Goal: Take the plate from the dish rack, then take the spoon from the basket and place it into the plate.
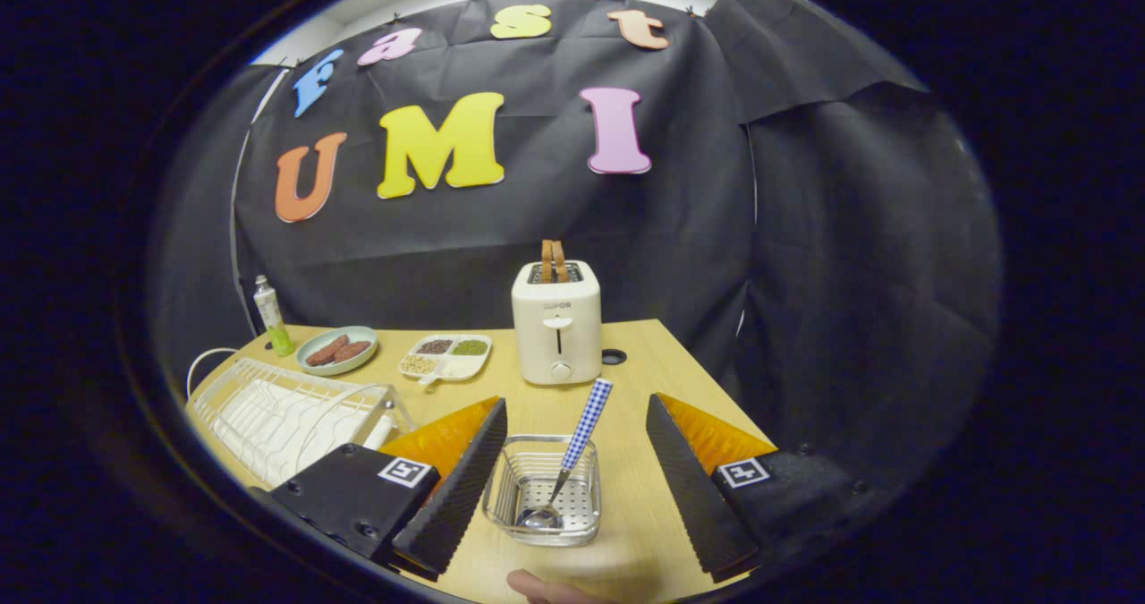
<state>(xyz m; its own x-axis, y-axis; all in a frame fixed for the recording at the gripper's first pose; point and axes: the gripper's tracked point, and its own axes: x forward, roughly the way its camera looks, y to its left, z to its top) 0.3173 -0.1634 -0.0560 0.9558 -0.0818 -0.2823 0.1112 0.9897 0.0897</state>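
The spoon [572, 456] stands tilted in the clear basket [543, 489] near the table's [644, 514] front edge, bowl down, its blue-checked handle leaning up toward the toaster [556, 322]. I hold my tool [572, 483] spread wide, empty, fingers flanking the basket without touching. The dish rack [286, 416] sits at the left edge.

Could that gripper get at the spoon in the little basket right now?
Probably yes. The gripper is open, the basket sits between its fingers, and the spoon leans upright with its checked handle sticking free above the rim.

Cloth-walled test booth, tabletop toaster [555, 322]
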